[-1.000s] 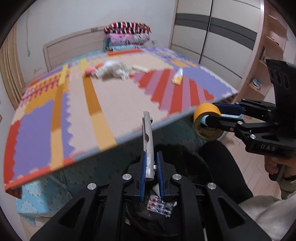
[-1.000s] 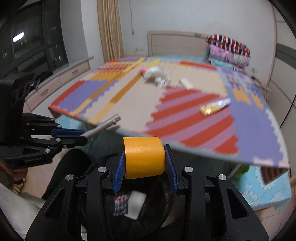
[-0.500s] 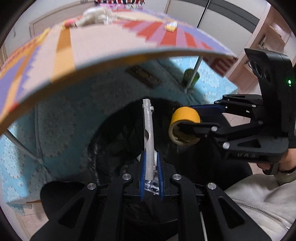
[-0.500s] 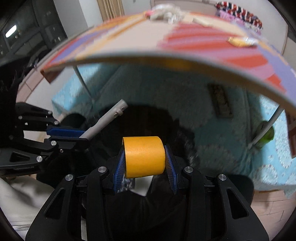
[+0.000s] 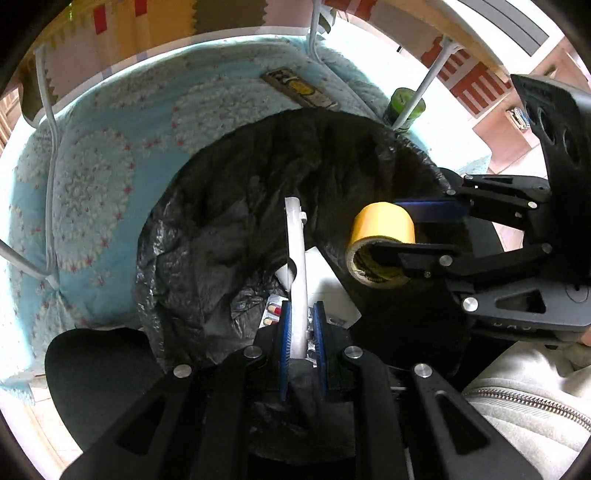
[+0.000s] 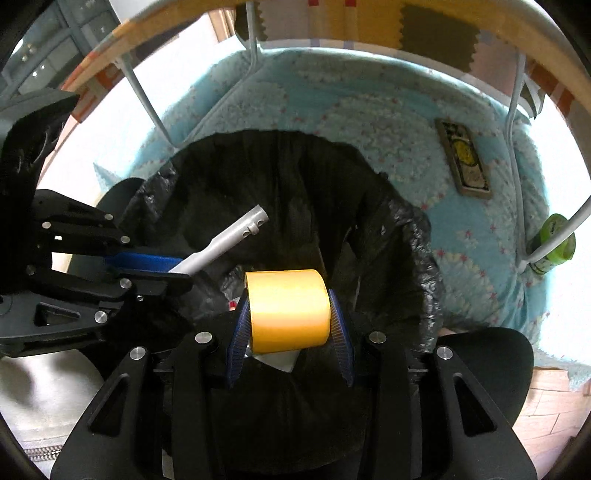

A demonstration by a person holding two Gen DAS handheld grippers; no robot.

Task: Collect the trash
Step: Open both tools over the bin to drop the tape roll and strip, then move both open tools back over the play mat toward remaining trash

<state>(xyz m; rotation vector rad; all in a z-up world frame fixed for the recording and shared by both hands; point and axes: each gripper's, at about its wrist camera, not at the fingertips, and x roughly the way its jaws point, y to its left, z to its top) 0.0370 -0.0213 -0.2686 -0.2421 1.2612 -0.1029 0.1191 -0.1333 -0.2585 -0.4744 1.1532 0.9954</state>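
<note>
In the left wrist view, a light blue patterned rug (image 5: 92, 206) is seen at the left, with white table legs (image 5: 51, 155) standing on it. A black trash bag (image 5: 229, 206) is spread open at the centre, near the rug's edge. The left tongs (image 5: 302, 325) are clamped on a grey metal rod (image 5: 297, 254), which is held by its near end and points far, over the bag's mouth. White paper (image 5: 325, 291) and a blister pack of pills (image 5: 271, 312) are seen lying inside the bag, just beside the rod. To the right, the right tongs (image 5: 402, 236) are clamped on a yellow tape roll (image 5: 384, 225), held by its flat sides over the right part of the bag. A green can (image 5: 404, 105) stands on the rug at the far right, beside a table leg. A grey zipped garment (image 5: 524, 402) is visible at the near right.

In the right wrist view, the left tongs (image 6: 173, 267) enter from the left with the rod (image 6: 229, 240) slanting up to the right over the bag (image 6: 295, 177). At the centre, the right tongs (image 6: 290, 314) are closed on the tape roll (image 6: 288, 306), with a blue pad pressed to each side. A flat dark packet with a yellow mark (image 6: 463, 162) lies on the rug (image 6: 369, 110) at the far right, and the can (image 6: 554, 240) stands at the right edge. The underside of the table (image 6: 369, 26) arches across the far side.
</note>
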